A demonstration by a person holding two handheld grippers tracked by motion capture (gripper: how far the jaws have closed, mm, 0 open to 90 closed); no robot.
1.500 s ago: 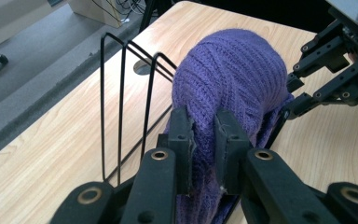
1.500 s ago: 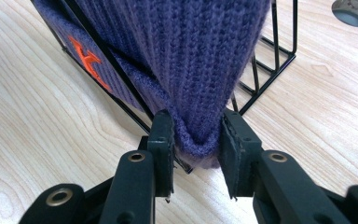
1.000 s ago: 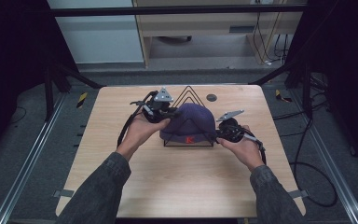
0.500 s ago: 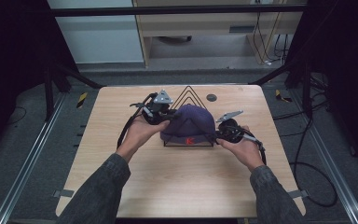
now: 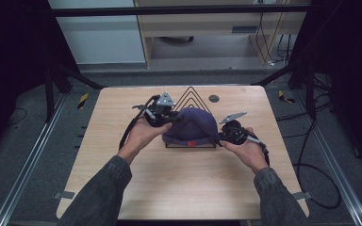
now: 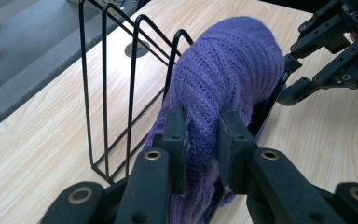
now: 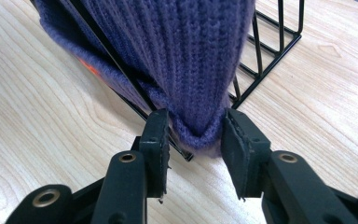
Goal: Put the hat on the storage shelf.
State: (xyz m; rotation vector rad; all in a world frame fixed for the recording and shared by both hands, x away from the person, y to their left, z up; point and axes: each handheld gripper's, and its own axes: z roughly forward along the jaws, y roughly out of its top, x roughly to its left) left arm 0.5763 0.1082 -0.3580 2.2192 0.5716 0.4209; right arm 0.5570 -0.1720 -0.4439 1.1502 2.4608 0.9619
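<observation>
- Purple knit beanie [image 5: 191, 125] draped over the front loops of a black wire rack [image 5: 188, 101], near the middle of the wooden table [image 5: 122, 188].
- Orange tag [image 5: 193, 141] on the beanie's near edge, low against the rack's base.
- Left gripper [image 6: 203, 140] pressed to the beanie's left side, jaws pinching a fold of the ribbed knit between them; seen from above at [image 5: 162, 115], just beside the rack's left end.
- Right gripper [image 7: 193, 135] at the beanie's lower right corner, jaws set to either side of the hem with knit and a rack wire between them; pads close to the cloth, firm clamping hard to confirm. From above at [image 5: 224, 135].
- Bare rack loops [image 6: 107, 84] standing upright behind the beanie, uncovered.
- Round dark grommet [image 5: 213, 98] set in the tabletop beyond the rack, apart from it.
- Both of the person's hands low on the table, left hand [image 5: 141, 134] and right hand [image 5: 247, 150], sleeves dark grey.
</observation>
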